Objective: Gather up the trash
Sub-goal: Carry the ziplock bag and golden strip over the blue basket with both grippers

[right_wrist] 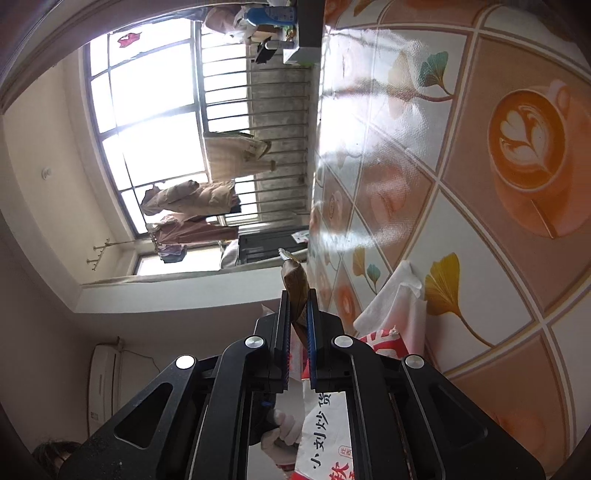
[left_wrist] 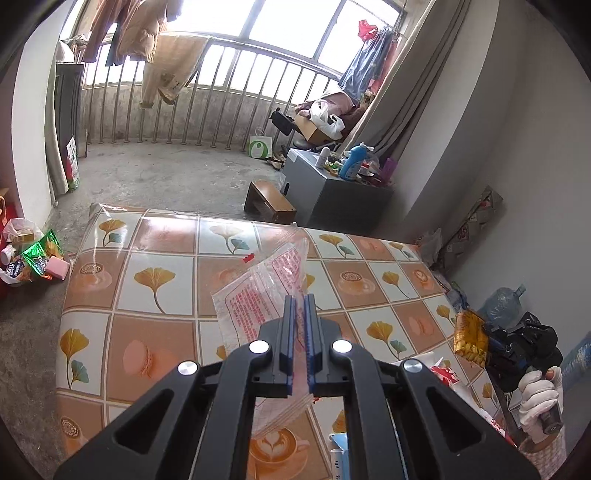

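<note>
Plastic bag (left_wrist: 258,291) — left gripper (left_wrist: 300,301), clamped

You were working in a lived-in home, in a room opening onto a railed balcony. Laundry (left_wrist: 147,33) hung drying by the big window (left_wrist: 280,22), a curtain (left_wrist: 402,103) framed the opening, and a table (left_wrist: 155,280) wore a tile-patterned oilcloth. A cabinet (left_wrist: 332,195) crowded with bottles and a wall air conditioner (right_wrist: 101,384) pointed the same way.

Clear red-printed bag (left_wrist: 258,291) lifted, yellow snack packet (left_wrist: 470,338) raised
</note>
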Demonstrator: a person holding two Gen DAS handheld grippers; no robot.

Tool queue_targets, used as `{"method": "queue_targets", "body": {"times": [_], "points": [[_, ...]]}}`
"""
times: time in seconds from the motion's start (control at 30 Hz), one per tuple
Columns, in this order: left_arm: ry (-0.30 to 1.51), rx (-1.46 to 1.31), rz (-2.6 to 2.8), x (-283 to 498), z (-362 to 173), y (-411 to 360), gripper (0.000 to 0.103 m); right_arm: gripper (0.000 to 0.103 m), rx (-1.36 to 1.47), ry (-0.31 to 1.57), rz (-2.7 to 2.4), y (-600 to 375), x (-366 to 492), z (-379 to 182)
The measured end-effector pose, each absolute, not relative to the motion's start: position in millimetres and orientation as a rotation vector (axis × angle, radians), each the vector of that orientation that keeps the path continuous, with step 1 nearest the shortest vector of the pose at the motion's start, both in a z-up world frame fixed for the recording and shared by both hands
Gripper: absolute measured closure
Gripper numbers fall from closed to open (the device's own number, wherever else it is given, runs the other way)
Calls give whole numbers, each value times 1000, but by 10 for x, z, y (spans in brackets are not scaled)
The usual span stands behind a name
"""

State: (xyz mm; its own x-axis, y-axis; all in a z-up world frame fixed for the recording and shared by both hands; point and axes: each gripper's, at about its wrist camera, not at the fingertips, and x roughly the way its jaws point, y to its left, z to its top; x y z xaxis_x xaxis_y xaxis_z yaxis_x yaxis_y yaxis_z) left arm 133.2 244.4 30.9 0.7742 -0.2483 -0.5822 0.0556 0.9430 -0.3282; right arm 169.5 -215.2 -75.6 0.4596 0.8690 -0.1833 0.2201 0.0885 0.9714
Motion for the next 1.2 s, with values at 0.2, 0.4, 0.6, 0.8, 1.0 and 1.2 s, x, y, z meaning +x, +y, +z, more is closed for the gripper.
{"method": "queue_targets", "body": {"times": [0.2, 0.4, 0.6, 0.8, 1.0, 1.2], "points": [[608, -286, -257, 1284, 640, 2173, 99, 97, 1471, 953, 638, -2312, 1565, -707], [570, -212, -349, 1324, 964, 1759, 99, 97, 1520, 861, 617, -2592, 1341, -695], [543, -147, -480, 1372, 1290, 1169, 99, 97, 1570, 746, 584, -2966, 1104, -694], [549, -65, -648, 1389, 1521, 306, 99, 97, 1587, 601, 501, -3544, 763, -685], [610, 55, -861, 1386, 1517, -912, 99, 97, 1529, 430, 261, -4365, 236, -677], [785, 108, -1087, 1387, 1130, -2355, 99, 97, 1404, 329, -126, -5168, -447, -745]]}}
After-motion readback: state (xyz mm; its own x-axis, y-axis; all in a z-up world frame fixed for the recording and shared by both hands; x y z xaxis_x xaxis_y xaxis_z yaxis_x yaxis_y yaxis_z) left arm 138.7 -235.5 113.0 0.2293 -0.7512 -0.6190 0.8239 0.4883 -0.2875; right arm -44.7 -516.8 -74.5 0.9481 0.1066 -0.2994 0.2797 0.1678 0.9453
